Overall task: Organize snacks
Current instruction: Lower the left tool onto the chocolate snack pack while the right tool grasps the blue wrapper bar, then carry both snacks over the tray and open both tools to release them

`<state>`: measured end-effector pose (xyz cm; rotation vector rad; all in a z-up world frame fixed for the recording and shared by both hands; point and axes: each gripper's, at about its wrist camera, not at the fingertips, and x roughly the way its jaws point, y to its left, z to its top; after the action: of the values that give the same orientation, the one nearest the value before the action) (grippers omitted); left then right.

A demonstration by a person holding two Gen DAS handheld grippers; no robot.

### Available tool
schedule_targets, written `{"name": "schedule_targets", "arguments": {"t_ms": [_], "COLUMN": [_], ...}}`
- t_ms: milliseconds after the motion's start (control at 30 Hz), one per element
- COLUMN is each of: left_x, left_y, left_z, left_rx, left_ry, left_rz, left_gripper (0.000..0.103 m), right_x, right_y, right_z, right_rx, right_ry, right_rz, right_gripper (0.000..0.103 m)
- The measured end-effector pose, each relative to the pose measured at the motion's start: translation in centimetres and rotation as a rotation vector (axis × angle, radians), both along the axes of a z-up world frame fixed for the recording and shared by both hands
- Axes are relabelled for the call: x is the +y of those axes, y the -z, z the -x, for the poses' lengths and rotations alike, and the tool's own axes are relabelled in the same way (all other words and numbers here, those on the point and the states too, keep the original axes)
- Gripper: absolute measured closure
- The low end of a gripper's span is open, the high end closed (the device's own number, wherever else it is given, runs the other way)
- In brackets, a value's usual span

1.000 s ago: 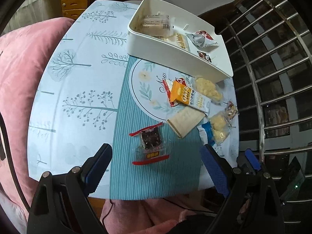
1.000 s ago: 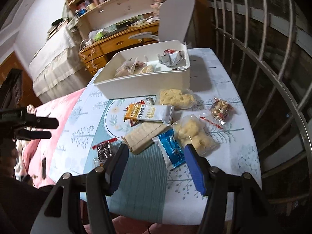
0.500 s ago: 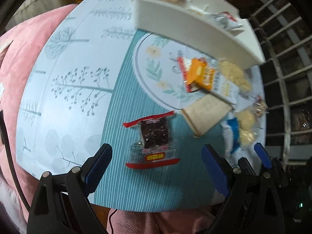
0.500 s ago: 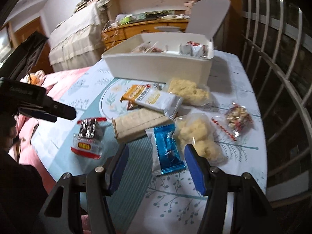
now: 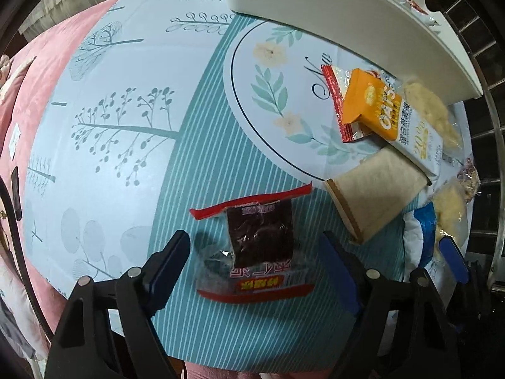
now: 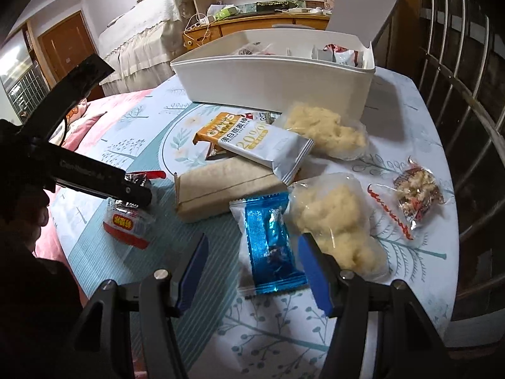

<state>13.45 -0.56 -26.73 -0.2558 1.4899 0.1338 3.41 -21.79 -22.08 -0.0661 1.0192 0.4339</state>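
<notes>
A clear packet with red ends and a dark snack (image 5: 257, 246) lies on the striped cloth between the blue pads of my left gripper (image 5: 255, 257). Its jaws are closing, with a gap left on both sides of the packet. The same packet (image 6: 129, 221) shows in the right wrist view under the left gripper's black body. My right gripper (image 6: 254, 265) hangs open over a blue foil packet (image 6: 271, 243), one pad on either side, not pressing. The white bin (image 6: 274, 75) at the back holds several snacks.
Loose on the table lie an orange and white oat bar (image 6: 252, 140), a tan wrapped bar (image 6: 227, 186), two clear bags of pale puffs (image 6: 328, 129), and a small red-printed packet (image 6: 413, 192). Metal bars (image 6: 457, 63) run along the right. A pink quilt (image 5: 38, 94) borders the left.
Both grippers have come down toward the table. The red-ended packet now sits between the left pads, which have drawn closer together. The blue packet now sits between the right pads.
</notes>
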Motion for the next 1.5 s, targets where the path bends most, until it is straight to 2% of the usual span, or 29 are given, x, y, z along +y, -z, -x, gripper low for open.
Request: {"name": "schedule_targets", "arguments": {"t_ms": [167, 300, 400, 433, 467, 600, 767, 933, 1033, 1333, 1500], "left_x": [-0.1, -0.1, 0.3, 0.4, 0.4, 1.3, 2.4, 3.7, 4.2, 5.2, 5.5], "left_y": [0.7, 0.9, 0.8, 0.7, 0.6, 0.7, 0.3, -1.7, -3.6, -10.7, -13.4], "left_z": [-0.2, -0.4, -0.1, -0.1, 0.0, 0.2, 0.8, 1.4, 1.3, 0.0, -2.4], "left_rx": [0.002, -0.022, -0.039, -0.045, -0.049, -0.055, -0.055, -0.084, -0.111, -0.212, -0.209], "left_ry": [-0.015, -0.022, -0.03, -0.038, -0.043, -0.085, -0.147, -0.205, -0.208, -0.179, -0.122], "left_rz": [-0.018, -0.012, -0.011, -0.009, -0.008, 0.024, 0.029, 0.066, 0.07, 0.099, 0.026], "left_gripper": [0.034, 0.037, 0.048, 0.054, 0.057, 0.06, 0.062, 0.062, 0.062, 0.062, 0.062], "right_x": [0.4, 0.8, 1.0, 1.1, 1.2, 1.3, 0.9, -0.1, -0.2, 0.4, 0.7], "right_y": [0.5, 0.9, 1.2, 1.3, 1.4, 1.6, 1.7, 1.2, 0.1, -6.4, -9.4], "right_z": [-0.3, -0.8, -1.1, -1.2, -1.3, -1.6, -2.4, -3.7, -4.1, -5.3, -6.5], "right_rx": [0.018, 0.02, 0.033, 0.043, 0.049, 0.069, 0.128, 0.22, 0.193, 0.009, -0.053], "right_ry": [-0.025, -0.038, -0.05, -0.053, -0.055, -0.061, -0.054, -0.006, -0.026, -0.111, -0.113], "right_rz": [0.002, 0.024, 0.044, 0.048, 0.053, 0.065, 0.037, -0.037, -0.038, -0.071, -0.089], "right_gripper": [0.044, 0.044, 0.052, 0.055, 0.062, 0.07, 0.073, 0.073, 0.073, 0.074, 0.073]}}
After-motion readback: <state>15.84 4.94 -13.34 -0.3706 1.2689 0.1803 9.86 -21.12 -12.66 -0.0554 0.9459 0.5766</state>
